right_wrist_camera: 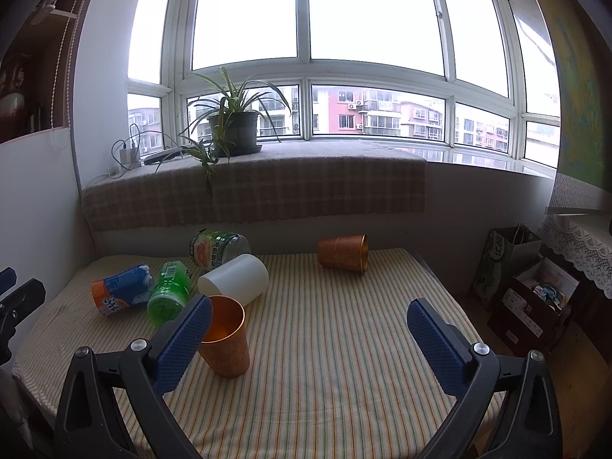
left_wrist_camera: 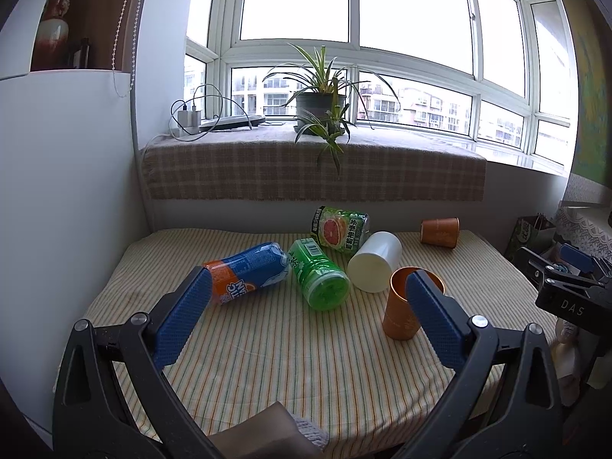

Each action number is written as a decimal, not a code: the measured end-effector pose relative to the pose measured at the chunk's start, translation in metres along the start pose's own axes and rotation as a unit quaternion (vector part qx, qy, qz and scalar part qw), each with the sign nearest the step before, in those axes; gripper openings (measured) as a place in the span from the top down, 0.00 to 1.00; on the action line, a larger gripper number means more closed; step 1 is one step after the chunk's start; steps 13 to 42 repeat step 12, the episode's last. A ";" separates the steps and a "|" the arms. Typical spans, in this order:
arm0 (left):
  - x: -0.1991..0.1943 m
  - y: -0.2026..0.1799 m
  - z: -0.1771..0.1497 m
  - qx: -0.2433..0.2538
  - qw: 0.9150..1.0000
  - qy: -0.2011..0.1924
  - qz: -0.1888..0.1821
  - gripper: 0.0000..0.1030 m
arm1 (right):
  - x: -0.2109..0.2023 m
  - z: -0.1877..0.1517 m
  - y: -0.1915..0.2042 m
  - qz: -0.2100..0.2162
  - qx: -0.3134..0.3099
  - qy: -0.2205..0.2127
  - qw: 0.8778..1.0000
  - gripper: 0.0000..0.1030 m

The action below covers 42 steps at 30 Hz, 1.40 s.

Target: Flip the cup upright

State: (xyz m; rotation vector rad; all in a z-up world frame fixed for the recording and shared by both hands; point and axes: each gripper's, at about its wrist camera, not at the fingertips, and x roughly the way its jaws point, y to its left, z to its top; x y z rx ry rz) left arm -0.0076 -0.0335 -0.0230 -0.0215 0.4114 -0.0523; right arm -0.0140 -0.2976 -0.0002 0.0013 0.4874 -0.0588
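The left gripper (left_wrist_camera: 308, 306) hangs over the striped tablecloth (left_wrist_camera: 267, 352) with its blue pads spread wide and nothing between them. The right gripper (right_wrist_camera: 310, 329) is likewise wide apart and empty; seen from the left wrist, its body reads "DAS". Just beyond, one orange cup (left_wrist_camera: 401, 317) stands upright, mouth up. A second orange cup (right_wrist_camera: 343, 252) lies on its side near the far edge. Beside them lie a white cup (left_wrist_camera: 375, 266), a blue-orange bottle (left_wrist_camera: 244, 275) with lettering, possibly "NFC", and two green bottles.
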 end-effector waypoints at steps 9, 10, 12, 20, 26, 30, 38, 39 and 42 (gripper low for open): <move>-0.001 0.000 -0.002 -0.002 1.000 -0.003 0.001 0.00 | 0.000 -0.001 0.000 0.001 0.000 0.001 1.000 0.00; -0.001 -0.001 -0.003 -0.002 1.000 -0.003 0.000 0.00 | 0.000 -0.001 0.000 0.001 0.000 0.001 1.000 0.00; -0.002 -0.002 -0.003 -0.001 1.000 -0.002 0.000 0.00 | 0.000 -0.001 0.000 0.001 0.000 0.002 1.000 0.00; -0.002 -0.002 -0.003 -0.001 1.000 -0.002 0.000 0.00 | 0.000 -0.001 0.000 0.001 0.000 0.002 1.000 0.00; -0.002 -0.002 -0.003 -0.001 1.000 -0.002 0.000 0.00 | 0.000 -0.001 0.000 0.001 0.000 0.002 1.000 0.00; -0.002 -0.002 -0.003 -0.001 1.000 -0.002 0.000 0.00 | 0.000 -0.001 0.000 0.001 0.000 0.002 1.000 0.00; -0.002 -0.002 -0.003 -0.001 1.000 -0.002 0.000 0.00 | 0.000 -0.001 0.000 0.001 0.000 0.002 1.000 0.00; -0.002 -0.002 -0.003 -0.001 1.000 -0.002 0.000 0.00 | 0.000 -0.001 0.000 0.001 0.000 0.002 1.000 0.00; -0.002 -0.002 -0.003 -0.001 1.000 -0.002 0.000 0.00 | 0.000 -0.001 0.000 0.001 0.000 0.002 1.000 0.00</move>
